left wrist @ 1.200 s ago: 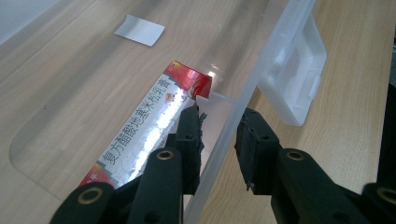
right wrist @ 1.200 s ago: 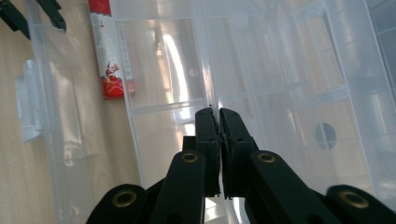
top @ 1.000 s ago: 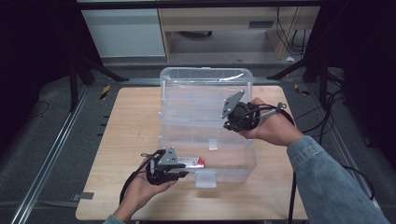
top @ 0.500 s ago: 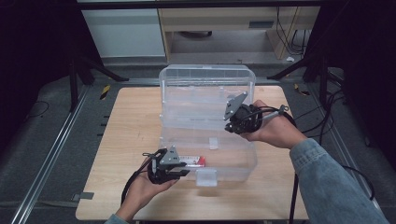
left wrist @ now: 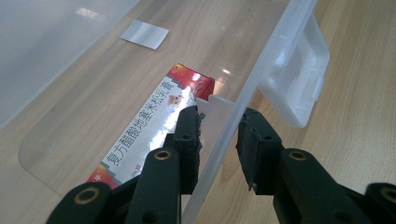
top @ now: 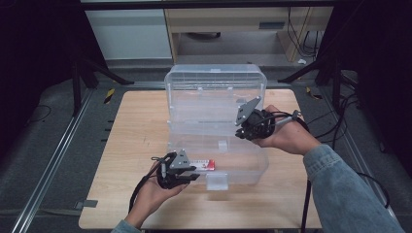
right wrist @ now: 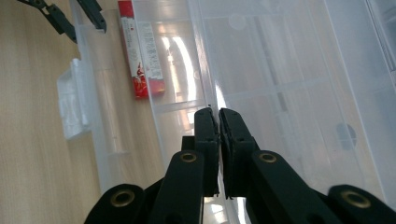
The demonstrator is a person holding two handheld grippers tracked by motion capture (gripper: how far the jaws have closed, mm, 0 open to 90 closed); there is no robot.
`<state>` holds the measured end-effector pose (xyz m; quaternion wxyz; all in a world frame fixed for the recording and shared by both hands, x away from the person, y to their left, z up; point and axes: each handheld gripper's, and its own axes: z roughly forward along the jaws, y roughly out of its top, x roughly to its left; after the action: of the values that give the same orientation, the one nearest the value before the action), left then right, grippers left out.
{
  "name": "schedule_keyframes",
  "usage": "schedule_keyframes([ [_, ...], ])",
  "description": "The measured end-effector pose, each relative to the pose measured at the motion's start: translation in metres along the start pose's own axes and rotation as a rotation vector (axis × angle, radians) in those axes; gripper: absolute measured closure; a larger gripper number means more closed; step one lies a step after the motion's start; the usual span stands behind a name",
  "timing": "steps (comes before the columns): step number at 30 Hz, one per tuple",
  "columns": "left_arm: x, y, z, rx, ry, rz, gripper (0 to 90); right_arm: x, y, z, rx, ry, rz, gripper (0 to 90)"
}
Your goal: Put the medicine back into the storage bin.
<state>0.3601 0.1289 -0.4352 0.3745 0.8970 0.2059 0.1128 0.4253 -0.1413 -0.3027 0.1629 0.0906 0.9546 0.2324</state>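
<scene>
A clear plastic storage box (top: pixel 245 167) stands on the table with its lid (top: pixel 214 90) raised upright at the back. A red and white carton (top: pixel 204 165) lies flat on the box floor near the front wall, also seen as the carton (left wrist: pixel 149 126) and the carton (right wrist: pixel 140 56). My left gripper (top: pixel 194 172) is open, its jaws astride the front wall of the box (left wrist: pixel 219 119), one inside by the carton, one outside. My right gripper (top: pixel 241 132) is shut on the lid's thin clear edge (right wrist: pixel 218 112). The left gripper (right wrist: pixel 81 25) appears far off in the right gripper view.
The box's front latch (top: pixel 217 180) hangs outward beside my left gripper; it is the latch (left wrist: pixel 299 79) in the left gripper view. Bare wooden table (top: pixel 136 121) lies left of the box. Dark stands and cables surround the table's edges.
The right hand has shifted very slightly down while holding the lid's edge. The left gripper and the carton have stayed put.
</scene>
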Motion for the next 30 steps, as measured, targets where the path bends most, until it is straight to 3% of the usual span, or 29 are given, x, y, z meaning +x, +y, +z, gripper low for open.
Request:
schedule_keyframes([
  [10, -0.002, -0.001, 0.000, -0.005, 0.009, 0.004, 68.3, 0.018, -0.010, 0.002, -0.012, 0.025, -0.001, 86.6],
  [15, -0.003, -0.003, -0.001, -0.016, 0.019, 0.002, 66.1, 0.021, -0.010, 0.002, -0.012, 0.012, -0.003, 85.5],
  [21, -0.003, -0.005, -0.022, -0.103, 0.008, -0.050, 56.7, 0.020, -0.011, 0.002, -0.018, 0.018, 0.010, 85.2],
  [22, -0.003, -0.005, -0.032, -0.146, -0.026, -0.082, 54.9, 0.020, -0.011, 0.002, -0.020, 0.018, 0.010, 85.1],
  [24, -0.004, -0.004, -0.037, -0.155, -0.031, -0.087, 54.1, 0.020, -0.011, 0.002, -0.019, 0.019, 0.012, 85.1],
  [27, -0.004, -0.006, -0.057, -0.220, -0.055, -0.148, 52.6, 0.021, -0.011, 0.002, -0.019, 0.018, 0.015, 85.1],
  [30, -0.002, -0.006, -0.066, -0.246, -0.058, -0.180, 49.2, 0.021, -0.012, 0.002, -0.021, 0.015, 0.012, 85.0],
])
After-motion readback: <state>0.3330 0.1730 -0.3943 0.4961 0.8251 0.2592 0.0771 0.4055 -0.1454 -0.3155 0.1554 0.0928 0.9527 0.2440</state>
